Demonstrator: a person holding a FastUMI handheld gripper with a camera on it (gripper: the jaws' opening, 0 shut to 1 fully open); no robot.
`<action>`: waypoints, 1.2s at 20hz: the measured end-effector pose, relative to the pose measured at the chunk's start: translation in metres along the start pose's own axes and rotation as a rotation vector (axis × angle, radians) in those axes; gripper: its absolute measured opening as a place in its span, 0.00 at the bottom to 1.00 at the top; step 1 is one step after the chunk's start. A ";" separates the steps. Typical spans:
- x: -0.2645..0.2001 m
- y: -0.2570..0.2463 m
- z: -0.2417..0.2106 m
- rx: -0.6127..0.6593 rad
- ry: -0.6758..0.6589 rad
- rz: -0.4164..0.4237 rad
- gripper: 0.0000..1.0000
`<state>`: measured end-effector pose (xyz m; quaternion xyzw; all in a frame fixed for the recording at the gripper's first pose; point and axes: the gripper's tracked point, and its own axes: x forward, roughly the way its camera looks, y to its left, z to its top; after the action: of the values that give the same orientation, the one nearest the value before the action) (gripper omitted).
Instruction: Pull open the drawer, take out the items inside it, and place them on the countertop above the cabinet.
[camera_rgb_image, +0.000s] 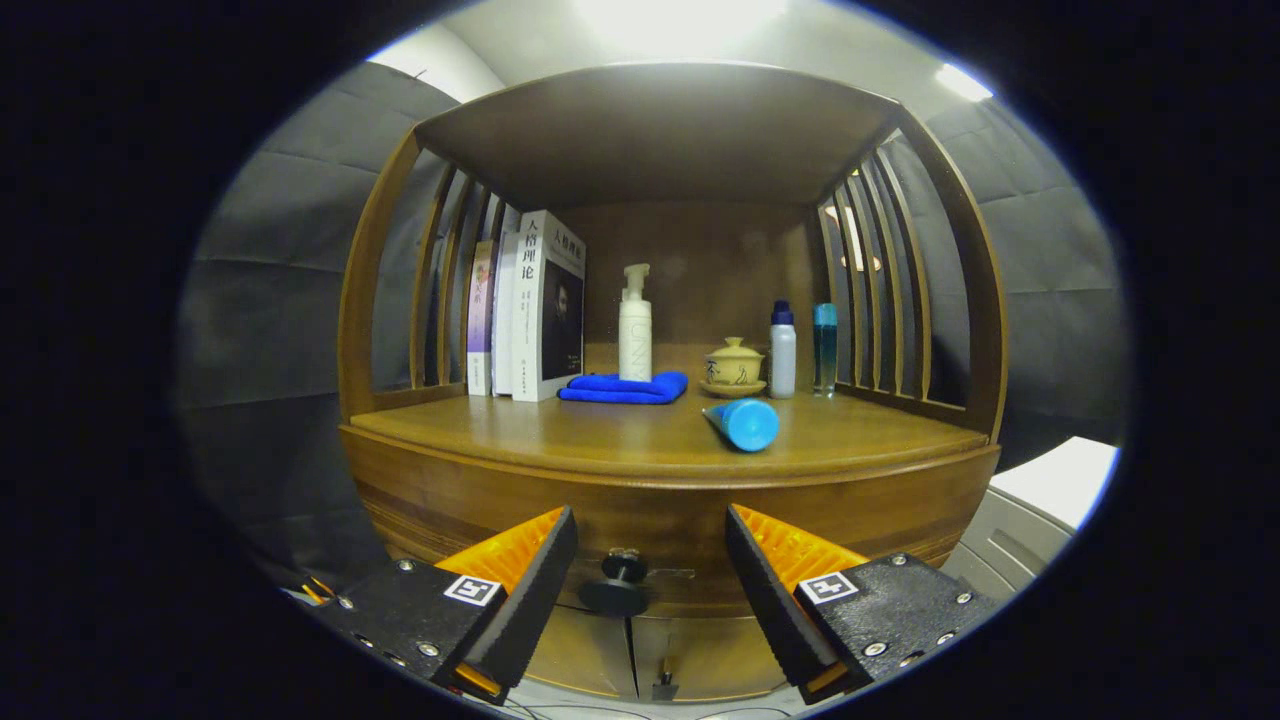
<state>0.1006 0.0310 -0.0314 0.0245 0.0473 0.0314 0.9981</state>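
Cabinet (660, 490) of brown wood faces the gripper (650, 575), drawer (650, 535) closed, countertop (620, 435) above it. Books (525, 310) stand at ten o'clock, blue cloth (625, 388) at twelve, blue tube (745, 423) at one. Drawer knob (617, 585) sits between the spread fingers (535, 590), untouched; claw wide apart, holding nothing.

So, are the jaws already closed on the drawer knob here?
No: the gripper is open, its jaws standing apart on either side of the drawer knob without touching it.
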 end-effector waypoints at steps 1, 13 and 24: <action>-0.006 -0.005 0.009 -0.004 -0.006 -0.008 0.93; -0.114 -0.048 0.078 0.136 -0.103 -0.061 0.93; -0.182 -0.053 0.041 0.059 -0.114 -0.096 0.93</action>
<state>-0.0732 -0.0356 0.0234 0.0534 -0.0078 -0.0193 0.9984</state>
